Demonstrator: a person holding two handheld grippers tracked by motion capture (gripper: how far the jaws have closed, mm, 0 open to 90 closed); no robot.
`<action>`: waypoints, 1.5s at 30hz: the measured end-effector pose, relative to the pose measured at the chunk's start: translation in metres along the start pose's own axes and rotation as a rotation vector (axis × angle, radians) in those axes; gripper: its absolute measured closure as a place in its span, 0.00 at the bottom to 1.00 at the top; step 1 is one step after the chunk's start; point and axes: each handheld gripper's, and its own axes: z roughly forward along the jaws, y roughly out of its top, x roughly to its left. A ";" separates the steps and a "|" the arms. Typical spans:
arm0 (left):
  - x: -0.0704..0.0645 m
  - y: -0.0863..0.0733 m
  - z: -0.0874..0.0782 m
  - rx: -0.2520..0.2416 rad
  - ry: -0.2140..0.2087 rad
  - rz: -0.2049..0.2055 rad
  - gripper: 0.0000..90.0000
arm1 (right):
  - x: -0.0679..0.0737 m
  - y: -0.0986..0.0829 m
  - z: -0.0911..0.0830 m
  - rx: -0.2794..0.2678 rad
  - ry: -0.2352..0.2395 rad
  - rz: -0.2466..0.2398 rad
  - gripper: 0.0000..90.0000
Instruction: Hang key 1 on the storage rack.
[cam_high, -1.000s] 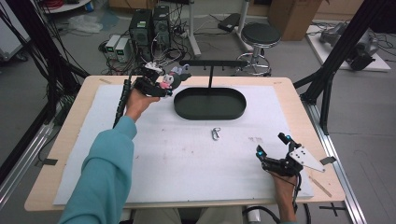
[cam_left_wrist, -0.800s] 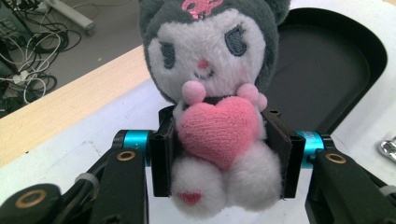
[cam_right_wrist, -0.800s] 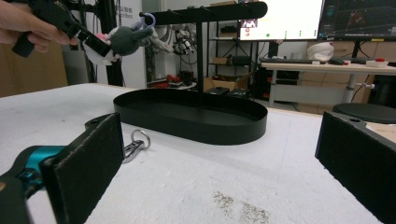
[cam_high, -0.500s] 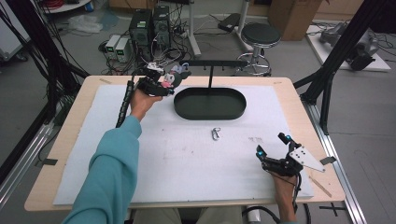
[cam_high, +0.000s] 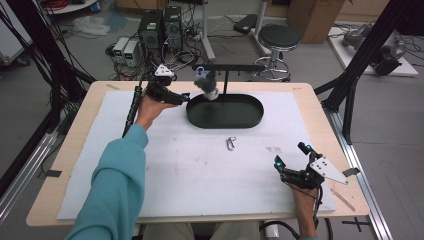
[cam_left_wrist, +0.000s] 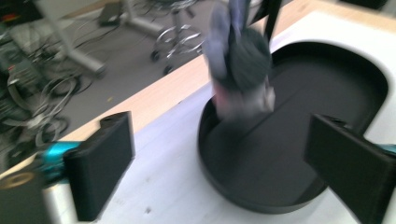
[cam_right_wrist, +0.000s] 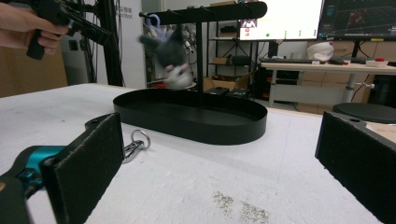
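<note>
Above the black tray (cam_high: 225, 112), a grey plush toy (cam_high: 206, 86) hangs from the rack (cam_high: 230, 67). Left tool (cam_high: 181, 98) is released just beside it. Right tool (cam_high: 290, 162) rests released, near right.

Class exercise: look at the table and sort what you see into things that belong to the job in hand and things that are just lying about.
Part of the job:
- plush keychain toy, hanging from the stand's crossbar
- black stand with its oval tray
- left gripper, open beside the toy

Probably lying about for now:
- metal carabiner clip on the white mat
- right gripper, open, resting apart
</note>
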 end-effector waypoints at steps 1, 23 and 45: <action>0.001 -0.001 -0.003 -0.027 -0.016 -0.001 0.02 | 0.000 0.000 0.000 -0.002 0.000 -0.003 0.01; -0.019 -0.099 -0.129 -0.340 -0.074 0.091 0.02 | 0.001 0.000 0.001 0.007 -0.006 -0.005 0.01; -0.041 -0.195 -0.166 -0.499 -0.063 0.036 0.02 | 0.001 0.000 0.001 0.009 -0.013 -0.009 0.01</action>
